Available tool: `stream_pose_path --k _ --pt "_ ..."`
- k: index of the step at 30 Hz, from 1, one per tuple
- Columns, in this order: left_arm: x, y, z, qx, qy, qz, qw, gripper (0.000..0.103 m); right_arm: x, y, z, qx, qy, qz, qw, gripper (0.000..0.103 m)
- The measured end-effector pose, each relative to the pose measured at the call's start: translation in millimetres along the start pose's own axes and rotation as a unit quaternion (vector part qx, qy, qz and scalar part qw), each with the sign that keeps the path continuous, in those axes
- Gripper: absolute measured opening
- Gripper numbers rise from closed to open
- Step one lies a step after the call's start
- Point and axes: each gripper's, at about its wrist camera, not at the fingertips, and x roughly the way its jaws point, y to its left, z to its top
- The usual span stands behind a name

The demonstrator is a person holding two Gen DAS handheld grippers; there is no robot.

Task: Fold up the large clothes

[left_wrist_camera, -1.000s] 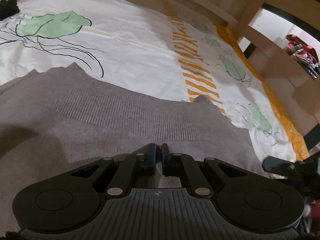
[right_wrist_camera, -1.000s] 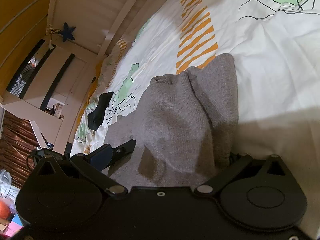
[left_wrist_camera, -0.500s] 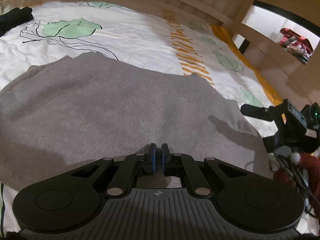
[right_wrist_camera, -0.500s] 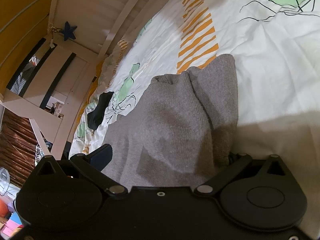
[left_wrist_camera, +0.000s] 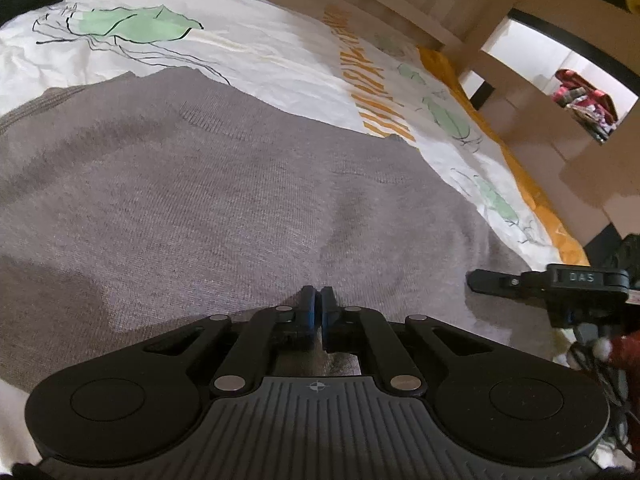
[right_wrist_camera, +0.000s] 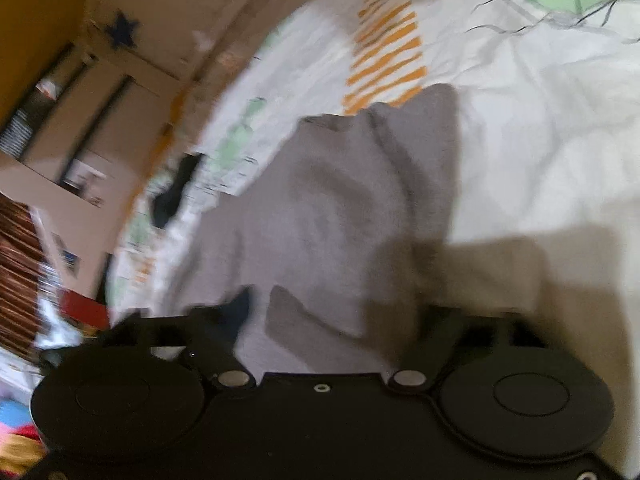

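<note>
left wrist view: grey sweater [left_wrist_camera: 224, 200] lies spread flat on the leaf-print bedsheet [left_wrist_camera: 280, 68]. left gripper [left_wrist_camera: 314, 302] fingers are pressed together low over the knit; can't tell if any fabric is pinched. right gripper [left_wrist_camera: 496, 281] shows at the right edge.

right wrist view: blurred. right gripper [right_wrist_camera: 340, 312] jaws have just been closing, sweater [right_wrist_camera: 340, 208] fabric between them, grip can't be told. black garment [right_wrist_camera: 172, 196] lies further back.

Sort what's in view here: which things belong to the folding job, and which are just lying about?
Job:
grey sweater
left gripper, shut on its near edge
right gripper, jaws just closing around the sweater

Lying about:
black garment on the bedsheet
clothes on a shelf
blue star
</note>
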Motion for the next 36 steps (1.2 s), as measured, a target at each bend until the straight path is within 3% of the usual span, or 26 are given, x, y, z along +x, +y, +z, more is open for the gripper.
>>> stream_pose_path --k 2,6,13,17,19,21,25,30,34,36 --pt "-1 2 -1 -0.005 -0.001 -0.006 1.0000 0.005 -3 -2 -1 0.025 -0.004 0.019 1.000 0.037" --pt "-3 6 0 -0.017 0.000 -0.020 0.9997 0.005 -17 25 4 0.026 -0.021 0.035 0.999 0.035" --pt "-23 17 -2 -0.015 0.013 -0.040 0.9990 0.005 -14 131 31 -0.043 -0.019 0.073 0.996 0.034" --pt "-52 25 -8 0.005 0.011 -0.028 0.9995 0.007 22 187 34 -0.073 0.010 0.088 0.993 0.034" --pt "-67 30 -14 0.017 0.006 -0.001 0.9998 0.017 43 207 30 -0.088 0.027 0.092 0.991 0.034" --pt "-84 41 -20 0.021 -0.002 0.018 0.9996 0.020 70 226 23 -0.109 0.046 0.091 0.989 0.034" --pt "-109 60 -26 0.008 -0.011 0.046 0.9988 0.022 120 246 4 -0.120 0.090 0.095 0.984 0.034" --pt "-125 70 -25 -0.008 -0.021 0.057 0.9981 0.024 172 254 -25 -0.147 0.124 0.062 0.979 0.034" --pt "-130 72 -24 -0.003 -0.016 0.048 0.9987 0.025 186 248 -38 -0.159 0.126 0.064 0.977 0.047" --pt "-129 68 -24 0.006 -0.009 0.038 0.9992 0.025 183 246 -38 -0.142 0.125 0.114 0.975 0.072"
